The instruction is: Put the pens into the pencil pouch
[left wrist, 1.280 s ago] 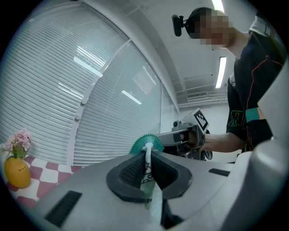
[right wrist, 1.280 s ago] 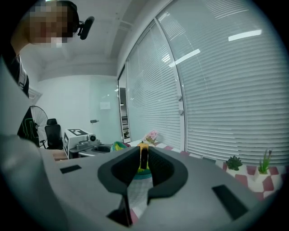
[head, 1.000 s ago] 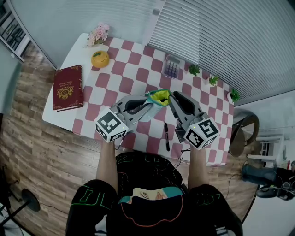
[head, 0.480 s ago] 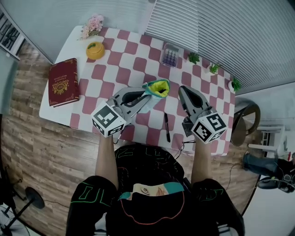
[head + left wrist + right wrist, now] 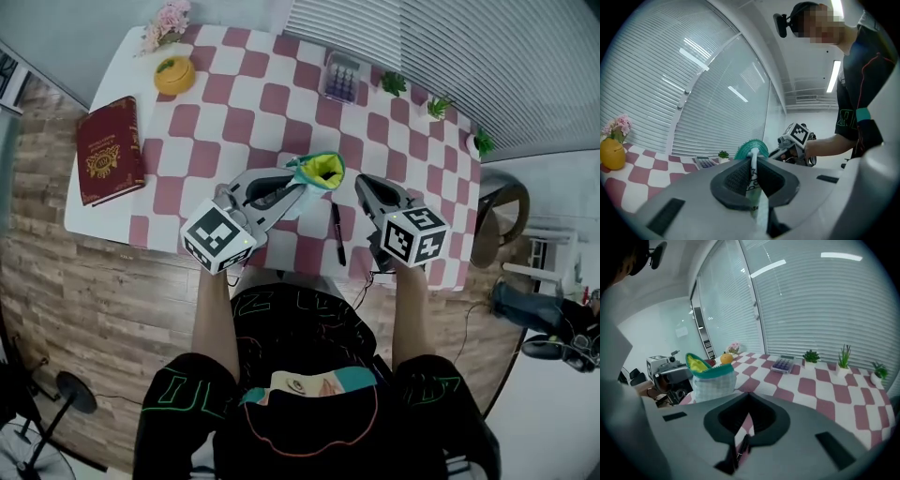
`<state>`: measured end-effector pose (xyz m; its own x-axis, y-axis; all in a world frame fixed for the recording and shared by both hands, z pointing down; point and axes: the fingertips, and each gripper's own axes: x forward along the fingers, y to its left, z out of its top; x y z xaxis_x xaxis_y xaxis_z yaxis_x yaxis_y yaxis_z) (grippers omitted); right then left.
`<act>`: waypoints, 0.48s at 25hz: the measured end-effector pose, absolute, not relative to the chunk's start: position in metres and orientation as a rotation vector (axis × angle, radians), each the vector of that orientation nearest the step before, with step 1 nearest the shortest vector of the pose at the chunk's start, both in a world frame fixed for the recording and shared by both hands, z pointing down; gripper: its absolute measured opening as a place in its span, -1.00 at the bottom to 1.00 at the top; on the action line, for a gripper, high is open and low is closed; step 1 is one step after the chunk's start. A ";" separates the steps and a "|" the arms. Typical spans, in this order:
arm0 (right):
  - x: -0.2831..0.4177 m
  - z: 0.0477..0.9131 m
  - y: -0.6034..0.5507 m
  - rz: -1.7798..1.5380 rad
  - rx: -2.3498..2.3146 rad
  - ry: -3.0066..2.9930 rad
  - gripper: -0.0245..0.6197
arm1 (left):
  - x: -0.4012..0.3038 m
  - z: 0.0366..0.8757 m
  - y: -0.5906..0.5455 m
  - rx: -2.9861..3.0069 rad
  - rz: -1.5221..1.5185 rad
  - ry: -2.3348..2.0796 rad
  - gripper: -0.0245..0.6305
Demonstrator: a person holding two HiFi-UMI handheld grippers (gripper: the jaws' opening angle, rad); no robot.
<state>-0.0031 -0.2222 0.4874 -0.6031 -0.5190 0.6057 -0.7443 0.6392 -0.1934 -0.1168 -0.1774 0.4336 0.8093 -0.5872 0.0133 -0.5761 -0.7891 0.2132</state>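
The left gripper (image 5: 298, 187) is clenched on the rim of the pencil pouch (image 5: 316, 172), with the teal edge and checked fabric pinched between its pads in the left gripper view (image 5: 751, 164). The pouch's mouth gapes open and shows its yellow lining. From the right gripper view the pouch (image 5: 712, 379) stands upright over the checked table (image 5: 272, 98); whether its base rests on the cloth cannot be told.

1 black pen (image 5: 337, 234) lies flat on the table just beside the pouch, on its right and nearer the person, apart from both grippers. The right gripper (image 5: 364, 187) is on the far side of that pen from the pouch, angled down toward the cloth. Its jaws are pressed together with nothing between them (image 5: 749, 399).

Well to the left of the pouch lies a red book (image 5: 105, 150). Beyond the pouch, toward the blinds, sits a calculator (image 5: 339, 77). An orange pot (image 5: 174, 75) and pink flowers (image 5: 164, 19) stand far to the pouch's upper left. 3 small plants (image 5: 438, 106) line the edge to its upper right.
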 end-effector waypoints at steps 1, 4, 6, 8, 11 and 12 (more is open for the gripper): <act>-0.002 0.495 -0.220 0.610 0.977 -2.331 -0.91 | -0.116 0.435 -0.177 2.784 -0.090 -0.901 -0.85; 0.000 0.516 -0.210 0.641 0.937 -2.256 -0.91 | -0.116 0.438 -0.174 2.772 -0.111 -0.896 -0.85; 0.001 0.529 -0.204 0.658 0.912 -2.206 -0.91 | -0.116 0.441 -0.172 2.769 -0.111 -0.896 -0.85; 0.001 0.539 -0.199 0.670 0.890 -2.167 -0.91 | -0.117 0.441 -0.170 2.770 -0.126 -0.892 -0.85; -0.001 0.552 -0.189 0.689 0.840 -2.128 -0.90 | -0.119 0.440 -0.167 2.771 -0.157 -0.878 -0.85; -0.002 0.557 -0.186 0.696 0.820 -2.115 -0.90 | -0.120 0.440 -0.167 2.769 -0.169 -0.875 -0.85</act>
<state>-0.0024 -0.1864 0.5571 -0.5135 -0.3253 0.7941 -0.7333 0.6469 -0.2091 -0.1202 -0.1668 0.4396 0.8146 -0.5787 -0.0399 -0.5518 -0.7943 0.2540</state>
